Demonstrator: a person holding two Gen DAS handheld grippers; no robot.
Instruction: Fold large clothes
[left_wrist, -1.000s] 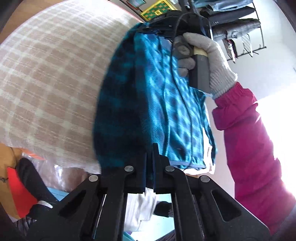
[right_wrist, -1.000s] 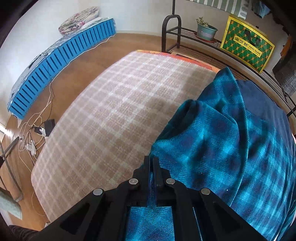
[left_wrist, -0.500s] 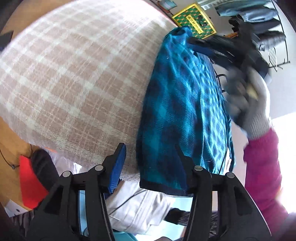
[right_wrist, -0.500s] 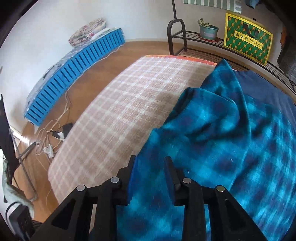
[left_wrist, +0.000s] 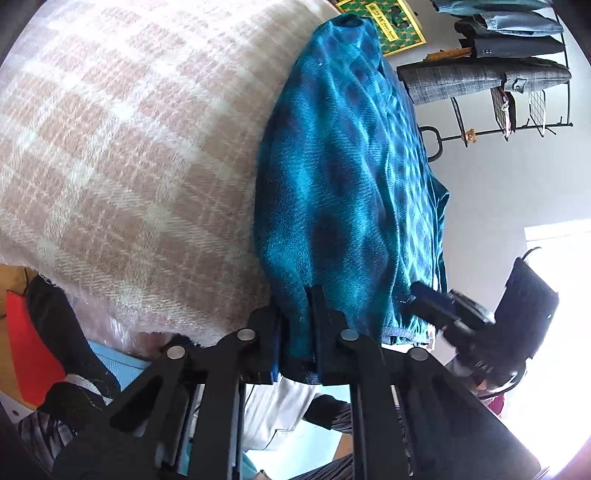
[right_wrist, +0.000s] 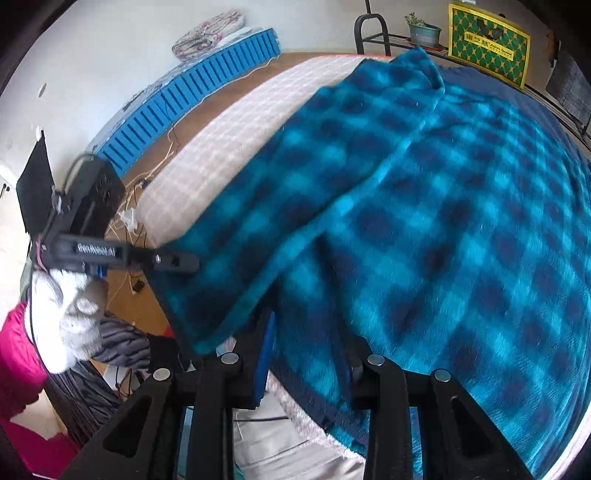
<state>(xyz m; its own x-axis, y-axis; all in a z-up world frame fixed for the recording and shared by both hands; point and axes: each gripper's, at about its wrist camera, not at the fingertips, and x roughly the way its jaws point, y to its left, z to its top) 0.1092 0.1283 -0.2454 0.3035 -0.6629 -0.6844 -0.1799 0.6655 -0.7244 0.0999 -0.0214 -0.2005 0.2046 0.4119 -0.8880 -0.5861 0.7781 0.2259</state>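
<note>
Two grippers at the blanket's (left_wrist: 343, 177) near edge: left gripper (left_wrist: 297, 325) closing on its hem, right gripper (right_wrist: 306, 354) spread (fabric between, unpinched); long axis runs away.

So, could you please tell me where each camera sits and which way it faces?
Left wrist: on the left gripper, looking down its fingers along the teal plaid garment; the jaws are closing on its edge.
Right wrist: on the right gripper, facing the garment; a gloved hand shows.
Shared: garment, beige plaid cover, green box.
</note>
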